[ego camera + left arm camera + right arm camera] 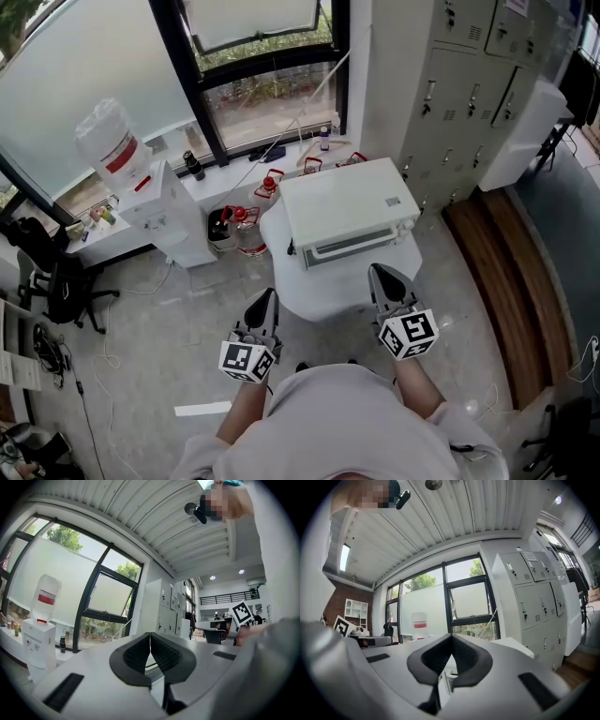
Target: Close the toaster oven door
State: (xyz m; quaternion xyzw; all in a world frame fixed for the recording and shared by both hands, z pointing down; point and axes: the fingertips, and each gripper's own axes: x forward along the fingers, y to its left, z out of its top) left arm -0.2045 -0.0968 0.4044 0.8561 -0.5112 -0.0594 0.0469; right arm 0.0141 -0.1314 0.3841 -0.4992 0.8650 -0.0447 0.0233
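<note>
The white toaster oven point(347, 211) stands on a round white table point(319, 295), its front facing me. Its door point(354, 246) lies flush against the front, with the handle bar along it. My left gripper point(267, 298) hovers at the table's near left edge, jaws shut and empty. My right gripper point(382, 273) is just before the oven's front right, not touching it, also shut on nothing. In the left gripper view the black pads point(161, 653) meet in a thin line. In the right gripper view the pads point(464, 656) likewise touch each other.
A water dispenser point(155, 202) with a bottle on top stands to the left, with water jugs point(239, 227) on the floor beside the table. Grey lockers point(459, 84) rise at the right, next to a wooden strip point(506, 272). An office chair point(56, 277) is at far left.
</note>
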